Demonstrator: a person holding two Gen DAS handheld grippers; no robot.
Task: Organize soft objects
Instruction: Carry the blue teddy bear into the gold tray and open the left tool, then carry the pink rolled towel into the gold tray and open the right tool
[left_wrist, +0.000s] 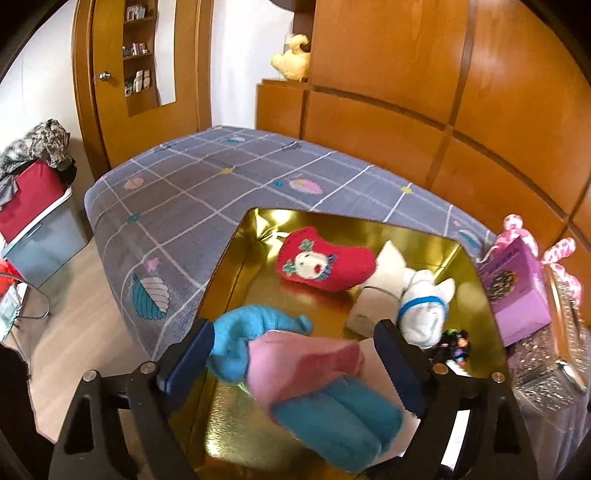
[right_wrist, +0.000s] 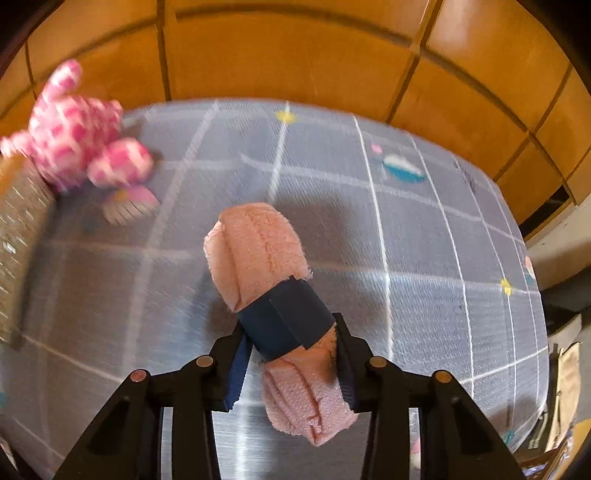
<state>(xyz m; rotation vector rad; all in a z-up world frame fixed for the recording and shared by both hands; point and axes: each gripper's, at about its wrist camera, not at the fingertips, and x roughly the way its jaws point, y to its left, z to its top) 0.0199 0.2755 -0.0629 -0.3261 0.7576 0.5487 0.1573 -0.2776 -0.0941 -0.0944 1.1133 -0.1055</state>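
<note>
Hovering over gold box (left_wrist: 236, 424), left gripper (left_wrist: 291, 363) spread wide, pads clear of blue-pink toy (left_wrist: 314, 380) lying loose between them, inside box near its front edge. Red stocking (left_wrist: 325, 264) and white plush (left_wrist: 424, 306) farther back in box. Right gripper (right_wrist: 291, 363) clamped on pink towel roll (right_wrist: 266, 254) at its dark band (right_wrist: 284, 321), long axis running away along fingers, over bedspread (right_wrist: 424, 295). Box likely off to right gripper's left, past pink-checked plush (right_wrist: 74, 136)

Both wrist cameras are looking steeply down, close in — the left over the gold box (left_wrist: 369, 229). The right is facing the bed (right_wrist: 406, 295); both are sharing the bed and the pink toy (right_wrist: 77, 136).
</note>
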